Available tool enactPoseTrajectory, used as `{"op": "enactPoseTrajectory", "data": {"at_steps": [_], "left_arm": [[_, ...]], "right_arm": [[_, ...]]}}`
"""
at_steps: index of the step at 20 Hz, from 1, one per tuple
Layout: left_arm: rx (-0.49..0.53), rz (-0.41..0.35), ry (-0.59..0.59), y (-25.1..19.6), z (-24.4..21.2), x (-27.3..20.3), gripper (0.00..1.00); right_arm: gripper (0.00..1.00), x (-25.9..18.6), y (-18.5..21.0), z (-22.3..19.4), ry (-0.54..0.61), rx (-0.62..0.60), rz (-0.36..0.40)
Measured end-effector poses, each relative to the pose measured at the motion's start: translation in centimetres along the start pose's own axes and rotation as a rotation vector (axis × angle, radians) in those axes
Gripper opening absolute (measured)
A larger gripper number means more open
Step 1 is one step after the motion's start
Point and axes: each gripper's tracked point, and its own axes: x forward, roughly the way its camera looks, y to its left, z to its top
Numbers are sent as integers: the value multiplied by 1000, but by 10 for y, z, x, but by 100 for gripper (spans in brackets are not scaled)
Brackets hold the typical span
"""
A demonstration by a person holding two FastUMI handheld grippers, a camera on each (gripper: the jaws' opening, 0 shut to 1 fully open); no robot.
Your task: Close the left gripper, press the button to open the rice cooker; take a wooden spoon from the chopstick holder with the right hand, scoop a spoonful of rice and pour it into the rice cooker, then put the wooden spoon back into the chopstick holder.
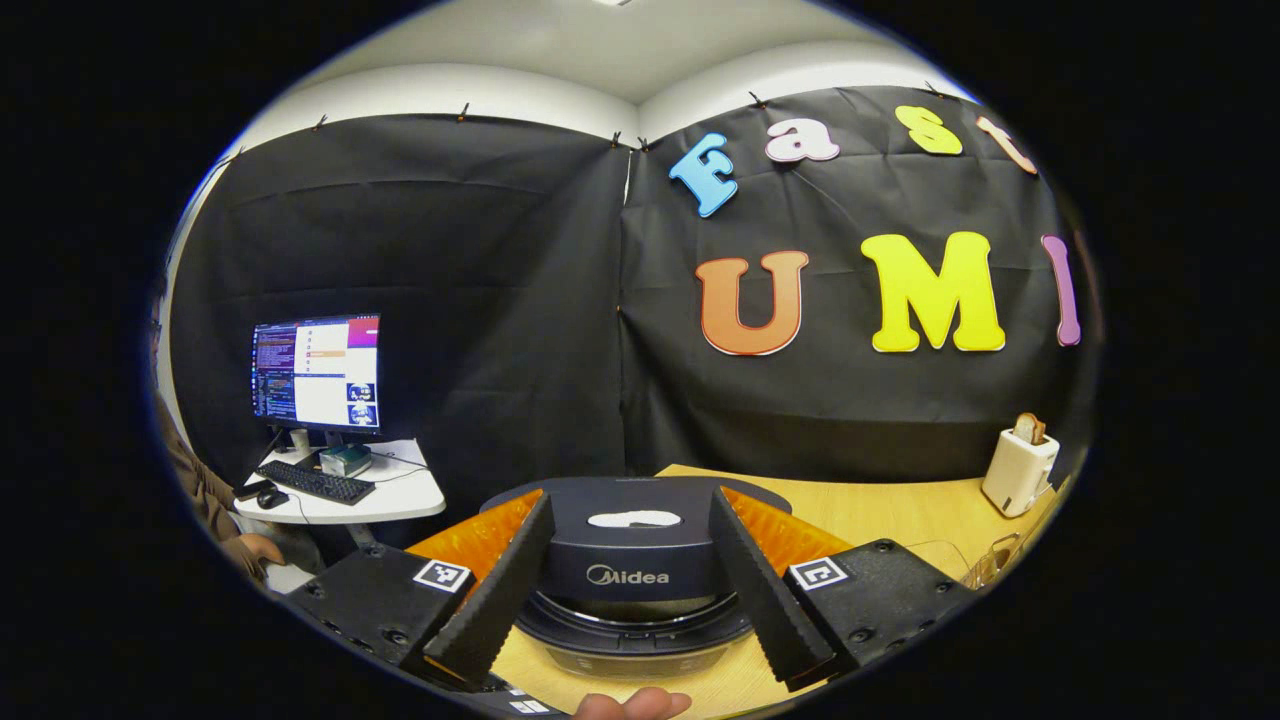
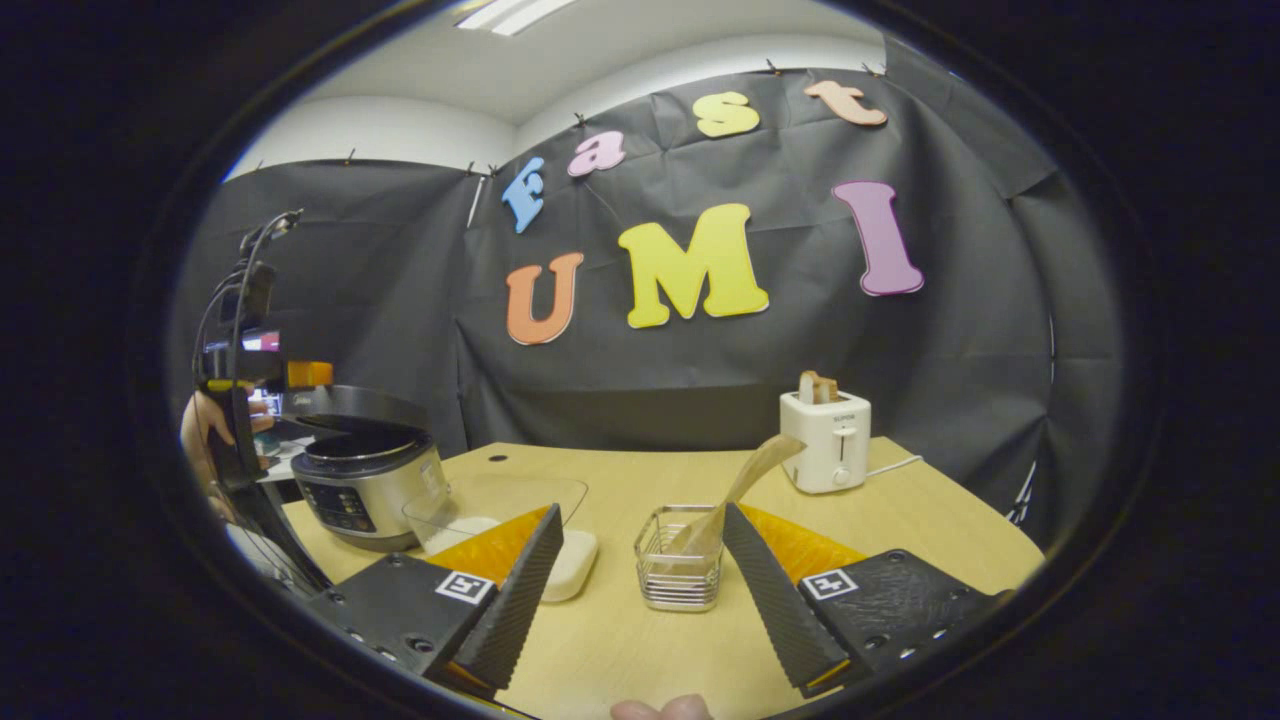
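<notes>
Wooden spoon (image 2: pixel 745 480) leans in the wire chopstick holder (image 2: pixel 680 572), right gripper (image 2: pixel 640 590) spread wide facing it as if to grasp, while the left gripper (image 1: pixel 632 590), also spread, frames the lid-up rice cooker (image 2: pixel 365 478).

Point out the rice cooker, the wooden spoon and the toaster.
rice cooker (image 2: pixel 365 495): right gripper view, on its front wall below the raised lid.
wooden spoon (image 2: pixel 762 462): right gripper view, on the handle above the wire holder.
toaster (image 2: pixel 828 440): right gripper view, on its front face.

The left gripper view sits close above the rice cooker (image 1: pixel 630 570); the right gripper view looks across the table (image 2: pixel 620 640), cooker perhaps at ten o'clock; both share the toaster (image 2: pixel 826 440).
</notes>
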Motion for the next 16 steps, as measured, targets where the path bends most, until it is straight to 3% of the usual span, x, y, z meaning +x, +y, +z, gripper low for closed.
{"op": "enactPoseTrajectory", "data": {"at_steps": [1, 2, 4, 7, 8, 10, 12, 13, 16], "left_arm": [[-2, 1, -6, -1, -5, -2, 100], [-7, 1, -14, -1, -9, -5, 100], [-7, 1, -20, 0, -18, -6, 100], [-27, 6, -11, 0, -31, -8, 99], [-30, 8, -7, 0, -35, -9, 99], [-15, 12, 5, -1, -42, -9, 100], [-6, 20, 38, 0, -54, -10, 99], [6, 17, 11, -1, -50, -10, 100], [-15, 10, 9, -1, -51, -10, 100]], "right_arm": [[92, 1, 1, 0, 3, 7, 2], [96, 2, 2, 1, 5, 13, 1], [91, 3, 4, 3, 1, 6, -6], [95, 3, 6, 15, -36, -44, -28], [92, 4, 8, 16, -42, -47, -24], [95, 5, 12, 18, -52, -43, -17], [92, 8, 18, 14, -37, -25, 1], [96, 8, 22, 11, -24, -15, 15], [92, 9, 23, 11, -27, -10, 19]]}}
